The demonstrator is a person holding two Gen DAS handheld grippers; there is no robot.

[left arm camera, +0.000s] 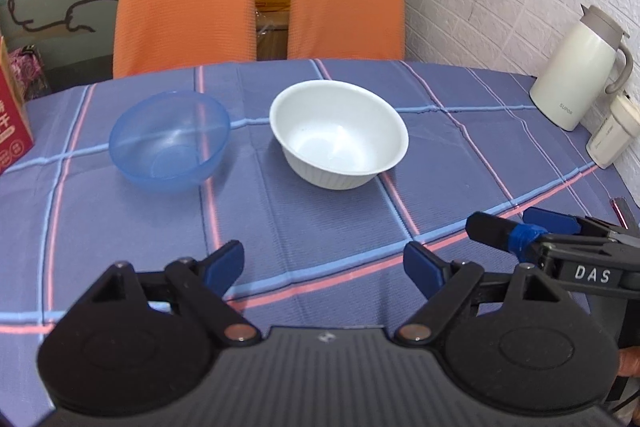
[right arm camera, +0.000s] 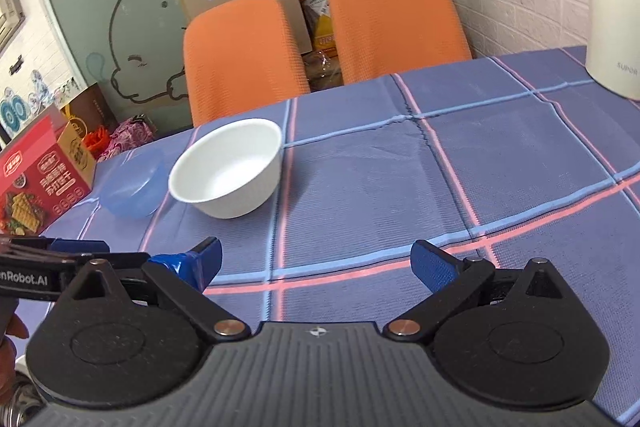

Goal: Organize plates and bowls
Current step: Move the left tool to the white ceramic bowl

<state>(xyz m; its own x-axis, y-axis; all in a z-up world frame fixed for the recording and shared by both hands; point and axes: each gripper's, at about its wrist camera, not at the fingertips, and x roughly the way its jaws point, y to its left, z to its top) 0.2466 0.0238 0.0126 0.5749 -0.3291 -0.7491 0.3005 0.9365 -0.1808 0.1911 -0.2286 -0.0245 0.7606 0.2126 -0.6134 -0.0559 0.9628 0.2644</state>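
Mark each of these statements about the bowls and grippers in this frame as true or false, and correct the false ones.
1. The white bowl stands upright on the checked tablecloth. True.
2. The blue bowl is nested inside the white bowl. False: the two stand side by side and apart, the blue one on the side of the red box.
3. The left gripper is open and holds nothing. True.
4. The right gripper is shut on the white bowl. False: its jaws are apart and empty, with the bowl further out on the table.
5. A cream jug stands near the brick wall. True.
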